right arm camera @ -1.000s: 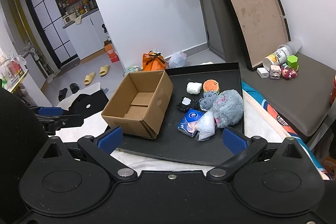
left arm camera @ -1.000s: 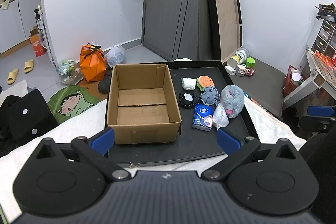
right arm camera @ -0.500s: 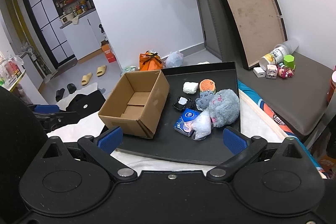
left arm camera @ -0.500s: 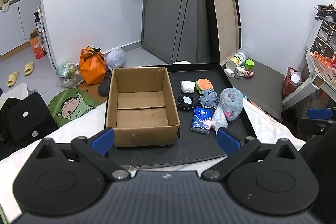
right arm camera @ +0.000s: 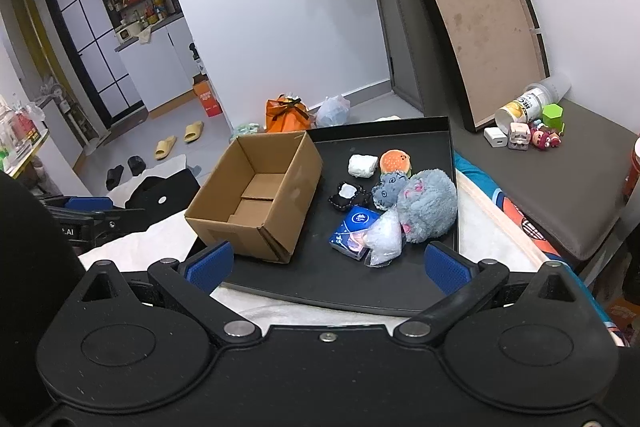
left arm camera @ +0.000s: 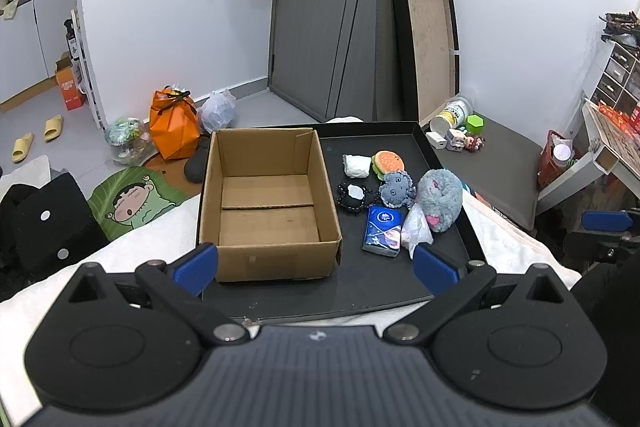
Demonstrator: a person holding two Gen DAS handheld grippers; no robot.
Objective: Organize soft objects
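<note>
In the left wrist view, the left gripper (left arm camera: 316, 267) is being held with its blue-padded fingers (left arm camera: 197, 267) spread wide and nothing between them, low in the frame over the near edge of a black tray (left arm camera: 360, 287). In the right wrist view, the right gripper (right arm camera: 327, 265) is likewise being held wide apart and empty at the bottom of the frame.

A cardboard box (left arm camera: 268, 203), open and with nothing in it, is being shown on the left part of the tray, at the centre of the left view. The soft objects are being seen grouped right of the box: a white bundle (left arm camera: 357, 166), a burger plush (left arm camera: 388, 162), a black and white toy (left arm camera: 354, 195), a small grey plush (left arm camera: 396, 189), a large grey fluffy plush (left arm camera: 438, 199), a blue tissue pack (left arm camera: 383, 231) and a clear plastic bag (left arm camera: 416, 233), the last three touching one another. An orange bag (left arm camera: 174, 125) is being seen on the floor at the upper left.
</note>
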